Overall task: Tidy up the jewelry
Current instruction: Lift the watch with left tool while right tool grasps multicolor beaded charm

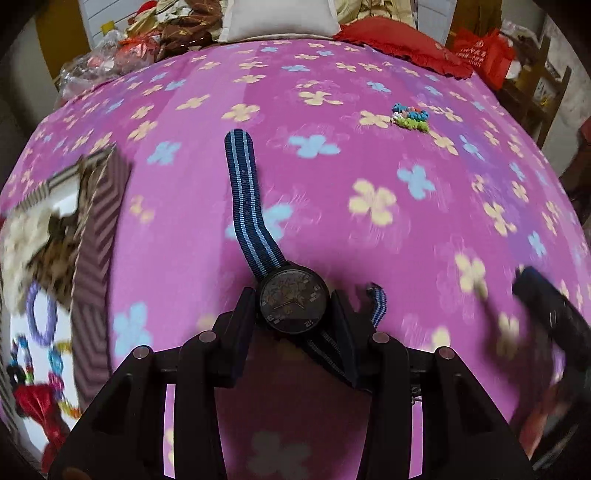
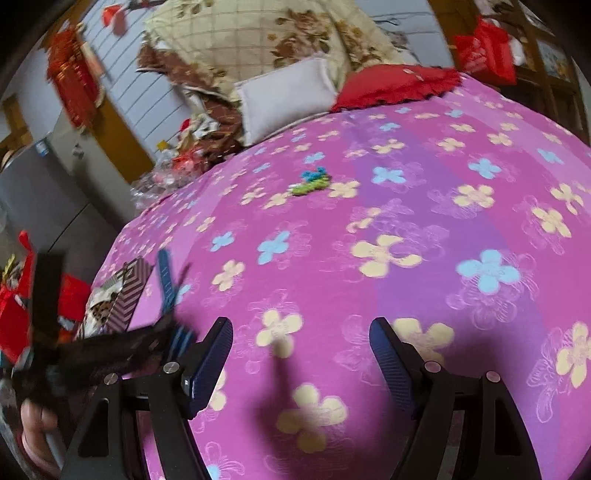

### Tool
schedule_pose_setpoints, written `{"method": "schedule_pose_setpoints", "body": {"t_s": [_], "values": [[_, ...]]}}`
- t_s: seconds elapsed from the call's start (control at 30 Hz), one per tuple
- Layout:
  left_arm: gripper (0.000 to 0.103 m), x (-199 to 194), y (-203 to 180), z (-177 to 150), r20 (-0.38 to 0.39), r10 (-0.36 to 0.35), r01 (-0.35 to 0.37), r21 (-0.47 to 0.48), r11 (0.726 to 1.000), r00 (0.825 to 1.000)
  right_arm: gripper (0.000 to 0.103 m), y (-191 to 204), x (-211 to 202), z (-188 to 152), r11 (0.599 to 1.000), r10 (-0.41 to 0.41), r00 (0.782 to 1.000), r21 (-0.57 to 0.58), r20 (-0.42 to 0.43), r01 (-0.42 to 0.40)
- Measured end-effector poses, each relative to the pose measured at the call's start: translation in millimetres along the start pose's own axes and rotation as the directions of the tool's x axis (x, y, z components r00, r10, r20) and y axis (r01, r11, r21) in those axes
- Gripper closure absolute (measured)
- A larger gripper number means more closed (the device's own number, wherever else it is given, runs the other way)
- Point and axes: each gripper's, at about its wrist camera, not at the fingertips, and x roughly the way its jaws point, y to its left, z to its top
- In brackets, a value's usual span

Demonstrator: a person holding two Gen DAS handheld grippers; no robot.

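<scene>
1. Your bed (image 1: 332, 229) wears a pink flowered sheet.
2. A striped open box (image 1: 92, 236) lies at its left side.
3. Colourful beaded bands (image 1: 410, 117) lie farther back; white pillow (image 1: 279, 18) and red cushion (image 1: 399, 40) at the head.

The watch (image 1: 294, 302) has a matt black case, a dull dark dial, and a woven cloth strap (image 1: 245, 199) in blue stripes. The left tool (image 1: 294, 314) pinching it looks like matt black plastic with small shiny metal pins. The bed cover (image 1: 332, 192) is soft pink cloth with an embossed flower pattern. At the left edge, the box (image 1: 99, 236) seems to be printed card, though blurred.
</scene>
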Motion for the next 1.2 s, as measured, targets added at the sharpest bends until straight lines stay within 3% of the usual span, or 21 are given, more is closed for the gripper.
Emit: {"method": "schedule_pose_setpoints", "body": {"t_s": [0.1,0.27,0.43,0.5,0.67,0.73,0.8,0.83,0.97,1.13,1.2], "values": [[0.062,-6,4,-10,0.013,-0.013,0.013,-0.003,1.000,1.000,0.029,-2,-6,-1,0.997,-0.077,0.997,-0.006,0.012,0.077],[0.058,-7,5,-16,0.049,-0.025,0.024,0.017,1.000,0.998,0.029,14,-12,11,0.960,-0.230,0.973,-0.162,0.015,0.229],[0.052,-10,11,-26,0.111,-0.061,0.059,0.020,0.998,0.992,0.029,16,19,58,0.950,-0.267,0.961,-0.186,-0.067,0.251],[0.045,-13,16,-33,0.130,-0.096,0.094,0.018,0.995,0.987,0.029,18,41,79,0.951,-0.270,0.958,-0.184,-0.096,0.250],[0.045,-18,25,-38,0.142,-0.159,0.162,-0.011,0.987,0.977,0.029,34,97,124,0.951,-0.281,0.952,-0.172,-0.124,0.258],[0.049,-19,27,-37,0.133,-0.172,0.177,-0.027,0.984,0.976,0.029,44,115,134,0.941,-0.300,0.947,-0.201,-0.117,0.273],[0.069,-20,29,-38,0.135,-0.171,0.178,-0.041,0.983,0.976,0.029,51,133,141,0.932,-0.316,0.941,-0.225,-0.122,0.283],[0.069,-20,31,-38,0.134,-0.173,0.180,-0.046,0.983,0.976,0.031,54,142,145,0.925,-0.333,0.935,-0.236,-0.122,0.298],[0.069,-21,30,-39,0.138,-0.177,0.184,-0.043,0.982,0.975,0.042,55,165,153,0.909,-0.374,0.917,-0.249,-0.138,0.333],[0.069,-20,29,-41,0.149,-0.171,0.179,-0.042,0.983,0.974,0.081,57,170,152,0.898,-0.403,0.897,-0.267,-0.180,0.350],[0.072,-20,34,-41,0.145,-0.189,0.200,-0.064,0.978,0.971,0.086,60,164,151,0.897,-0.408,0.888,-0.276,-0.214,0.346]]}}
